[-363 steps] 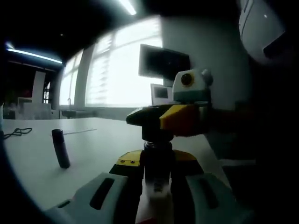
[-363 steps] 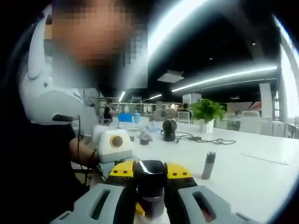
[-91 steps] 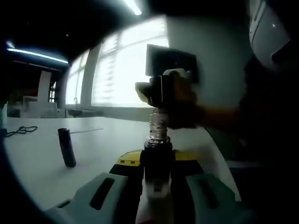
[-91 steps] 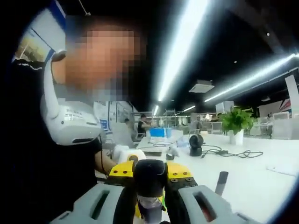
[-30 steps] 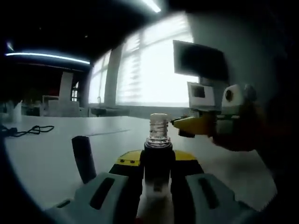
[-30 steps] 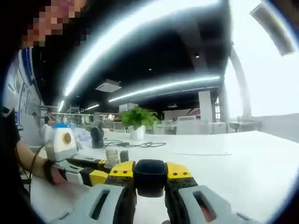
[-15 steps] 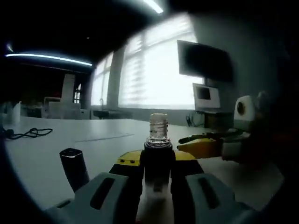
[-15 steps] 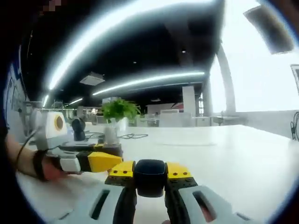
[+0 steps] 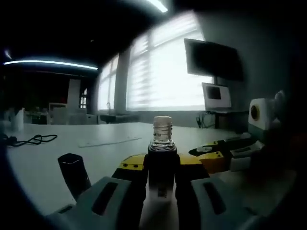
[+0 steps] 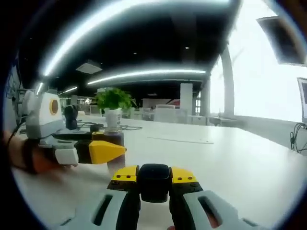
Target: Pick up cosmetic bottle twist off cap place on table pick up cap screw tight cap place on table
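Left gripper view, nearest: left gripper point(image 9: 160, 191) pinching the cosmetic bottle point(image 9: 162, 143) upright between its jaws, dark body clamped, clear threaded neck bare and standing above the yellow jaw tips. Just left, a dark cylinder point(image 9: 74, 175) standing tilted on the white table point(image 9: 43, 163). Right, the right gripper point(image 9: 216, 155) low over the table, yellow tips toward the bottle.

Right gripper view, nearest: right gripper point(image 10: 153, 191) clamped on the black cap point(image 10: 153, 179), cap seated between the jaws. Beyond, left gripper point(image 10: 103, 152) entering from the left with the bottle point(image 10: 114, 143) behind its yellow tip. Farther: potted plant point(image 10: 113, 103).
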The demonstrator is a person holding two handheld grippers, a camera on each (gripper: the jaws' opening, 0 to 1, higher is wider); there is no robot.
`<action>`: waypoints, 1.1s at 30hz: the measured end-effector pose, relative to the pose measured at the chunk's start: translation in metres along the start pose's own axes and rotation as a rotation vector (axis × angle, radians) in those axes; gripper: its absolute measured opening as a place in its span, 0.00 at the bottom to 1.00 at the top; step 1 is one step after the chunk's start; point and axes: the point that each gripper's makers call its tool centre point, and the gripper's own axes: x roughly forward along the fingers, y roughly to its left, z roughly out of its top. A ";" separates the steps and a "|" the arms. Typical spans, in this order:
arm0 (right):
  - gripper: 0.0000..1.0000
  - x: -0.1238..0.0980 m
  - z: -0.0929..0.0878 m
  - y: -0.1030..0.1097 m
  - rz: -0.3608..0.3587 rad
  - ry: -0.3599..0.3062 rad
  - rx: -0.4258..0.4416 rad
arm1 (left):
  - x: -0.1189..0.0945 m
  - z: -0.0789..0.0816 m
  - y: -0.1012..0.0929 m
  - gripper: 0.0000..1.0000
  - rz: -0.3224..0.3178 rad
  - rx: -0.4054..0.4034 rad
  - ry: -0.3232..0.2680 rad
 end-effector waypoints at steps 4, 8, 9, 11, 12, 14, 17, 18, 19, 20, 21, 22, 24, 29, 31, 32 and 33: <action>0.17 0.001 -0.001 0.000 0.001 0.009 0.004 | 0.000 0.001 -0.001 0.12 -0.002 0.017 0.002; 0.17 0.001 -0.003 0.001 0.007 0.019 0.001 | -0.001 0.000 -0.001 0.15 -0.003 0.016 0.011; 0.17 0.001 -0.003 0.001 0.008 0.021 -0.004 | -0.003 0.000 -0.002 0.16 -0.008 0.022 0.015; 0.17 0.001 -0.004 0.001 0.010 0.023 -0.005 | -0.003 0.000 0.000 0.16 -0.005 0.027 0.014; 0.17 0.001 -0.004 0.001 0.009 0.024 -0.005 | -0.004 -0.001 -0.001 0.16 -0.006 0.032 0.024; 0.17 0.002 -0.005 0.001 0.012 0.033 -0.006 | -0.005 -0.002 -0.001 0.17 -0.005 0.038 0.030; 0.17 0.003 -0.008 0.003 0.017 0.045 -0.015 | -0.006 -0.002 -0.002 0.18 -0.007 0.030 0.032; 0.17 0.004 -0.009 0.003 0.019 0.051 -0.019 | -0.007 -0.003 -0.001 0.18 -0.004 0.027 0.035; 0.17 0.004 -0.010 0.004 0.022 0.057 -0.021 | -0.007 -0.003 0.000 0.18 -0.003 0.026 0.037; 0.17 0.005 -0.011 0.004 0.022 0.061 -0.022 | -0.008 -0.005 0.000 0.18 -0.004 0.031 0.049; 0.17 0.005 -0.012 0.003 0.020 0.069 -0.026 | -0.009 -0.007 -0.001 0.18 -0.006 0.039 0.058; 0.17 0.006 -0.014 0.002 0.016 0.075 -0.031 | -0.010 -0.007 -0.002 0.19 -0.006 0.043 0.055; 0.17 0.005 -0.014 0.002 0.013 0.078 -0.040 | -0.014 -0.004 -0.003 0.19 -0.007 0.035 0.044; 0.17 0.007 -0.020 0.003 0.024 0.110 -0.050 | -0.028 -0.001 -0.006 0.18 -0.001 0.019 0.037; 0.17 0.008 -0.022 0.004 0.028 0.122 -0.049 | -0.034 0.000 -0.008 0.18 -0.008 0.026 0.037; 0.17 0.008 -0.022 0.004 0.028 0.124 -0.052 | -0.038 0.001 -0.012 0.18 -0.015 0.027 0.034; 0.17 0.008 -0.023 0.004 0.024 0.129 -0.055 | -0.041 0.001 -0.013 0.18 -0.018 0.026 0.033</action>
